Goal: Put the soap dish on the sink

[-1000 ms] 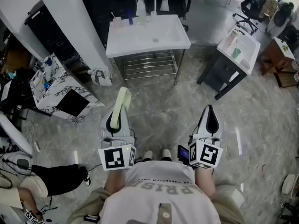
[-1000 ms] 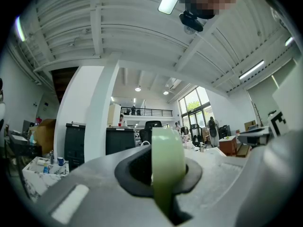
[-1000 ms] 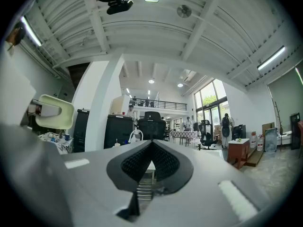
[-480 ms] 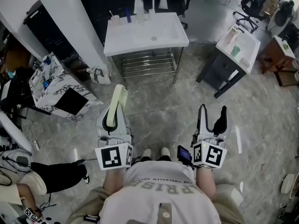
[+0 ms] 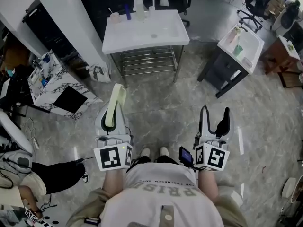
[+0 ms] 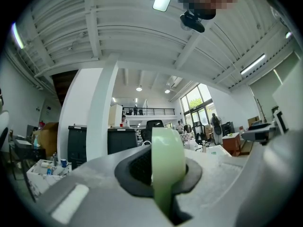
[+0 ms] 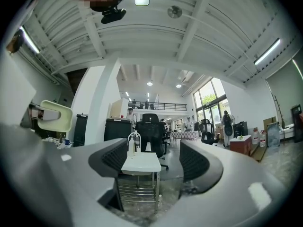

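Near, the left gripper point(image 5: 112, 121) pinches the soap dish point(image 5: 116, 100) on edge. The right gripper point(image 5: 215, 111) is opening its jaws, with nothing between them. The sink point(image 5: 142, 45) stands far ahead, well apart. This looks like the carrying step: next, close the gap and bring the dish over its top.

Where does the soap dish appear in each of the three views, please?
Head view: soap dish left of centre, in the left gripper.
Left gripper view: dish lower centre, clamped edge-on.
Right gripper view: dish at far left.
Shared landmark: the white pillar.
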Available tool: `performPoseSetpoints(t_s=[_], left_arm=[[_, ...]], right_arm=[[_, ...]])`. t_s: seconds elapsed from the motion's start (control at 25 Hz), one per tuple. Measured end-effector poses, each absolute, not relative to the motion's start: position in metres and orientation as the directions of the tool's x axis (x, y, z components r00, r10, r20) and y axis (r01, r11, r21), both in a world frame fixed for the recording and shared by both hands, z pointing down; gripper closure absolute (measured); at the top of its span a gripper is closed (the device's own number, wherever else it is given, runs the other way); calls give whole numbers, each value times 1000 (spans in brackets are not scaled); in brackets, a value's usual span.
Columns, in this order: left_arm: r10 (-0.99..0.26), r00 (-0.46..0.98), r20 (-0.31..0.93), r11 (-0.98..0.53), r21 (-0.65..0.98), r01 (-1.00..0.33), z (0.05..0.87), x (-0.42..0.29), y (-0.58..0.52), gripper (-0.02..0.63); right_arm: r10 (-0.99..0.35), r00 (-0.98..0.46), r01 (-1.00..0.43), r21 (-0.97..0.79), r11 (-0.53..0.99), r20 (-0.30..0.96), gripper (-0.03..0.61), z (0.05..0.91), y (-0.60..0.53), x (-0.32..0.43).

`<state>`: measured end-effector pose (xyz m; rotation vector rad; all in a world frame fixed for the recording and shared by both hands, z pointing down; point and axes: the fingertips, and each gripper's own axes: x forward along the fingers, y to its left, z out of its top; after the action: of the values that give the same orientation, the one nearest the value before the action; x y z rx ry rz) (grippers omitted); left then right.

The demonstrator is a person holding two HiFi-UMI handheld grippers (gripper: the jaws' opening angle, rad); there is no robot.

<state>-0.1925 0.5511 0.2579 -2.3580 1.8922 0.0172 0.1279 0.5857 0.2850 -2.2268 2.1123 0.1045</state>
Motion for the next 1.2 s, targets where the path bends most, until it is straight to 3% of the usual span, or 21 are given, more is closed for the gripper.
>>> performPoseSetpoints(t_s=[0.52,1.2], left_arm=[[-981,171,-94,-160,-110,-981,255,-158,553,601],[-973,218,-72,-208,-123,-970,262,-189,457,601]], right_arm=[[-995,-1,-1000,-28,4,-102,242,288,567,164],[-996,53,-998,-35,-51,-65,242,301,487,138]])
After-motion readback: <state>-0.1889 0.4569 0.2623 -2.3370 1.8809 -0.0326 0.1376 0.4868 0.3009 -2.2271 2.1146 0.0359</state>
